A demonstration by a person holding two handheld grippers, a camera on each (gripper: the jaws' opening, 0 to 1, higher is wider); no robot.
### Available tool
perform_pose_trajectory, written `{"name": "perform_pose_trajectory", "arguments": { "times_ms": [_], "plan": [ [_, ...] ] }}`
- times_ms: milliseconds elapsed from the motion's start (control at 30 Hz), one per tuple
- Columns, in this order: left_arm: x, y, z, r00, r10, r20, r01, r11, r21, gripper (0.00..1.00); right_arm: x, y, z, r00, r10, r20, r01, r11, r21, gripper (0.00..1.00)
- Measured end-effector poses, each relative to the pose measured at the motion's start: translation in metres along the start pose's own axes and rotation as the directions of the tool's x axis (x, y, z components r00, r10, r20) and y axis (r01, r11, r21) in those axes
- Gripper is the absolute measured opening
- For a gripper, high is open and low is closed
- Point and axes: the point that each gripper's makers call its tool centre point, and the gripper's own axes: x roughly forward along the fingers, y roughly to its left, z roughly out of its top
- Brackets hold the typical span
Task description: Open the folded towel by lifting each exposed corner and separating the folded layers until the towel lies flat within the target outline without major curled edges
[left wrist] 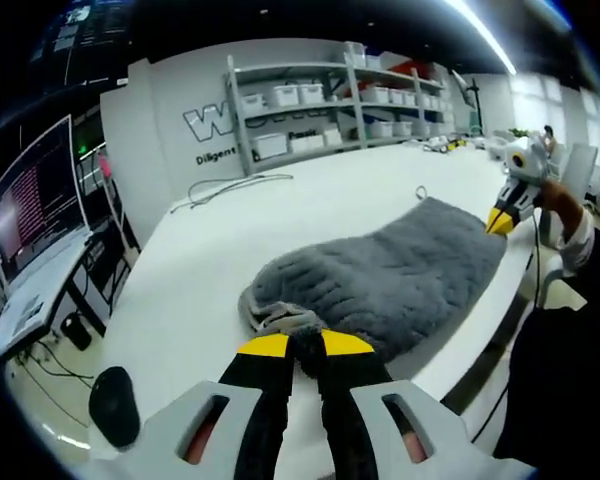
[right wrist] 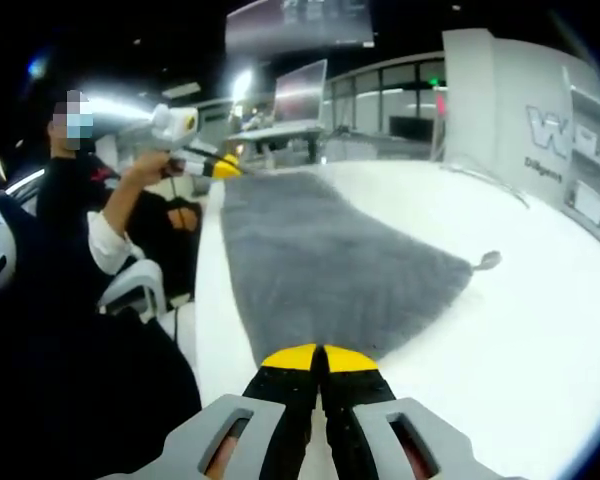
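Left gripper [left wrist: 306, 345] pinching bunched grey towel [left wrist: 400, 275] corner at 6 o'clock; right gripper [right wrist: 318, 357] pinching opposite corner; towel stretched across white counter [left wrist: 210, 260] between my grippers.

Left gripper [left wrist: 306, 343] and right gripper [right wrist: 319, 358] apparently clamped, held far apart.

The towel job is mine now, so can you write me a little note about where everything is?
Left gripper: shut on the near edge of the grey towel, where the cloth is bunched and curled.
Right gripper: shut on the opposite end of the towel.
The towel is stretched long between them on the white table, near its edge.
Done: the main folds look opened; from the right gripper view it lies mostly flat.
Left: smooth the curled bunch at the left gripper. I cannot see a target outline, so check the placement.
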Motion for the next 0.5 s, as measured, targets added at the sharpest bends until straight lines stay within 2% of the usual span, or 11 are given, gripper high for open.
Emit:
{"name": "perform_pose_trajectory", "arguments": {
  "times_ms": [367,500],
  "plan": [
    [-0.003,-0.007,-0.008,1.0,-0.004,-0.022,0.004,1.0,-0.022,0.09,0.0,0.001,0.0,1.0,0.004,0.004,-0.004,1.0,0.005,0.0],
    [-0.002,-0.003,-0.013,0.999,-0.011,-0.048,0.01,1.0,-0.019,0.09,0.0,0.001,0.0,1.0,0.003,0.004,-0.003,1.0,0.005,0.0]
  ]
}}
